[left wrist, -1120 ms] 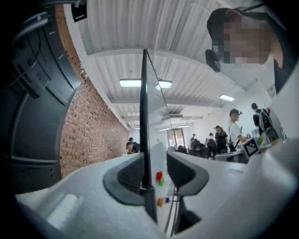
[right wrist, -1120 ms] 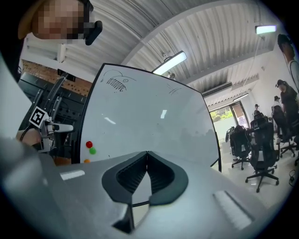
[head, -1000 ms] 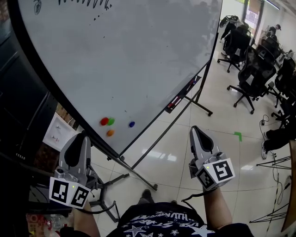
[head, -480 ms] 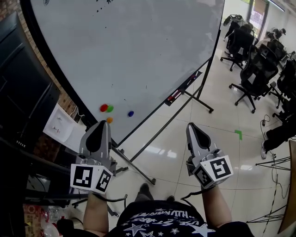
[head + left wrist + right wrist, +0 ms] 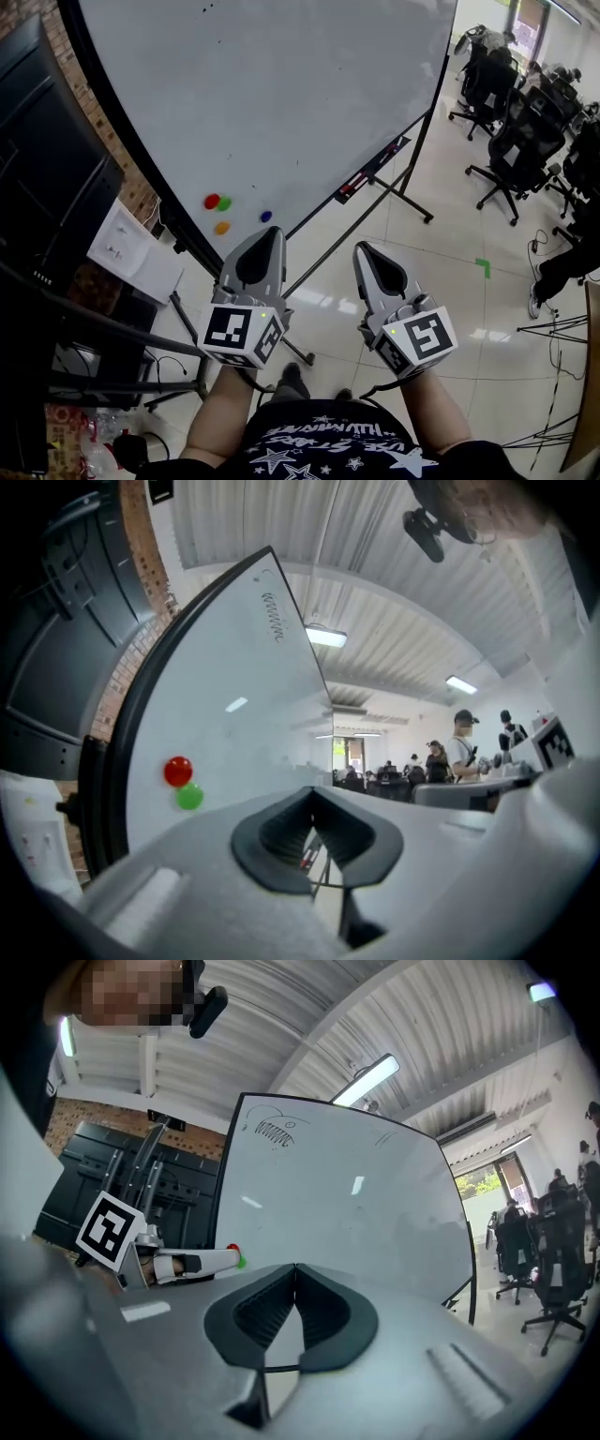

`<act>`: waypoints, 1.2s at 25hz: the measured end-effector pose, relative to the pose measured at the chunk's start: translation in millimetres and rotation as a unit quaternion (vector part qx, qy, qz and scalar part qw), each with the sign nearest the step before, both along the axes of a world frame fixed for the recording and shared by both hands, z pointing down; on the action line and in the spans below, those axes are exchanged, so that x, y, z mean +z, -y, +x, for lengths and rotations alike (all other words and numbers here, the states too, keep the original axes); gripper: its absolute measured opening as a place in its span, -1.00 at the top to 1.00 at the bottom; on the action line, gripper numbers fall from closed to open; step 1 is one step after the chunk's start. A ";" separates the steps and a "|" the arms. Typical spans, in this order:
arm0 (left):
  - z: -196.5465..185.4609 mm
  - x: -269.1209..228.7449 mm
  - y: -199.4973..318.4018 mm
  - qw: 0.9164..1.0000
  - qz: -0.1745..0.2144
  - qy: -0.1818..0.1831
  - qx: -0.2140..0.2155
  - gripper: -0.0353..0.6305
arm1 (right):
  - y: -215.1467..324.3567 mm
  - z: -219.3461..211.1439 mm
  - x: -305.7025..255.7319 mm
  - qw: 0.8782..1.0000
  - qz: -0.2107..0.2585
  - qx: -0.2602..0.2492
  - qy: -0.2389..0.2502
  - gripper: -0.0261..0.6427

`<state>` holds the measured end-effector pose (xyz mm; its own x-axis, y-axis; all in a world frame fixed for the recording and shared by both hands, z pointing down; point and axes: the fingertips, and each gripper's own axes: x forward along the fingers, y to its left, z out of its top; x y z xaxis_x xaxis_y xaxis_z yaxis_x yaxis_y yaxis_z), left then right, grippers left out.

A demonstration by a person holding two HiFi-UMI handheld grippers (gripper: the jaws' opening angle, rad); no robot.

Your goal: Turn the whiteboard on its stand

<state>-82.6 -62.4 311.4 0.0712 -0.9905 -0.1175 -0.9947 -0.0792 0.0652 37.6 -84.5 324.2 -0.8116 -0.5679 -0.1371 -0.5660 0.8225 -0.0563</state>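
The left claw (image 5: 270,234) is pinched shut with nothing in it. The right claw (image 5: 362,249) is shut and empty too. The whiteboard (image 5: 281,94) leans on its stand (image 5: 405,192) on the floor, in front of both claws.

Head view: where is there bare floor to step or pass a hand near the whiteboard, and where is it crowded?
Bare tiled floor lies right of the whiteboard, between its stand and the office chairs. Crowded: the left side, where the board's edge sits close to the black rack, with a white box below.
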 end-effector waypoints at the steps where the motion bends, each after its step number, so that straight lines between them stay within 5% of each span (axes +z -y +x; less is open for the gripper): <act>1: 6.7 2.9 3.2 1.000 -0.006 0.001 0.003 0.88 | -1.0 -1.3 1.9 1.000 0.000 0.000 -0.004 0.90; 10: 50.7 32.3 15.7 1.000 -0.005 0.009 0.025 0.88 | -4.2 -3.3 20.1 0.999 -0.033 0.015 -0.013 0.90; 30: 57.0 45.6 16.8 0.999 -0.004 0.025 0.020 0.88 | 2.3 -8.0 25.2 0.998 -0.035 0.046 -0.017 0.90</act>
